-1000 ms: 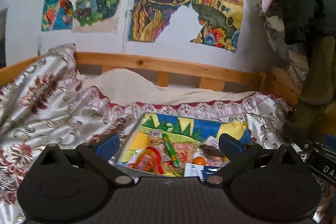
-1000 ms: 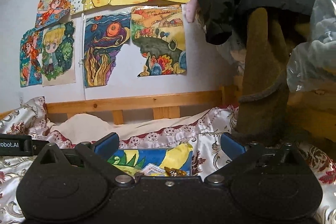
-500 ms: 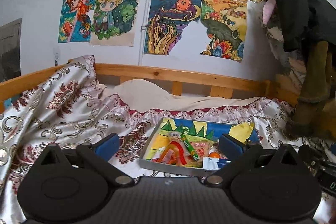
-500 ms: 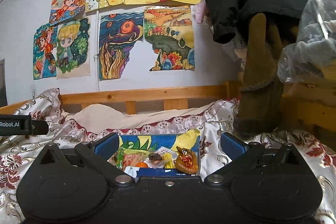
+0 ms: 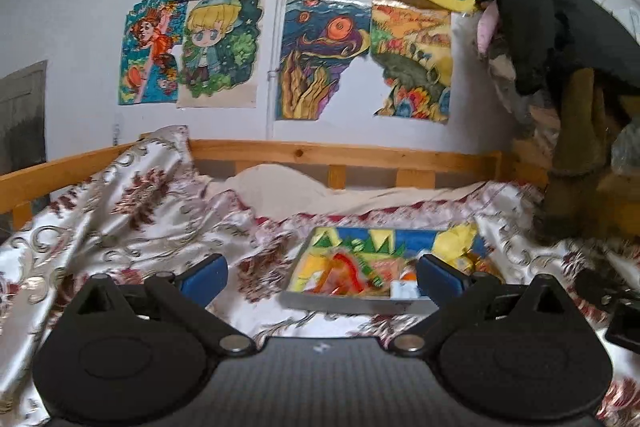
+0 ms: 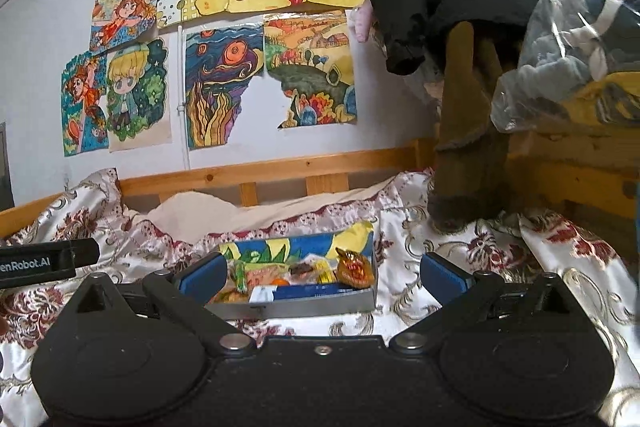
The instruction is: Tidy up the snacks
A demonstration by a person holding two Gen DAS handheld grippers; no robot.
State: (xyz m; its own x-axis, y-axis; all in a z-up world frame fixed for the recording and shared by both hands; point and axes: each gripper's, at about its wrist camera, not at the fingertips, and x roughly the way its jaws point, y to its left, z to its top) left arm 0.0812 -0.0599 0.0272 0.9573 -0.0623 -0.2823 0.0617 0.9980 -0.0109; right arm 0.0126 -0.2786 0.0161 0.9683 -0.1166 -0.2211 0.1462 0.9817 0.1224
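From your left wrist camera, your left gripper (image 5: pixel 322 273) has its jaws spread wide with nothing between them, held above the patterned bedspread (image 5: pixel 132 211). The snack tray (image 5: pixel 352 301), a shallow grey box with a painted inner wall, lies on the bedspread towards the right side of the bed, short of the wooden rail (image 5: pixel 344 155) along the bed's far edge. Its near wall sits just ahead of your right-hand finger. The snacks (image 5: pixel 348 273) inside are blurred here; only red, orange and green wrappers can be made out.

From your right wrist camera, your right gripper (image 6: pixel 322 273) is also spread and empty. The tray (image 6: pixel 304 305) shows between its two fingers, nearer the left one. Inside you can see a brown-and-gold wrapped snack (image 6: pixel 354 267) leaning at the tray's right end, a small orange piece (image 6: pixel 280 282) near the middle, and a green stick-shaped packet (image 6: pixel 240 273) at the left. The tip of your other gripper (image 6: pixel 44 261) enters from the left edge, above the bedspread.
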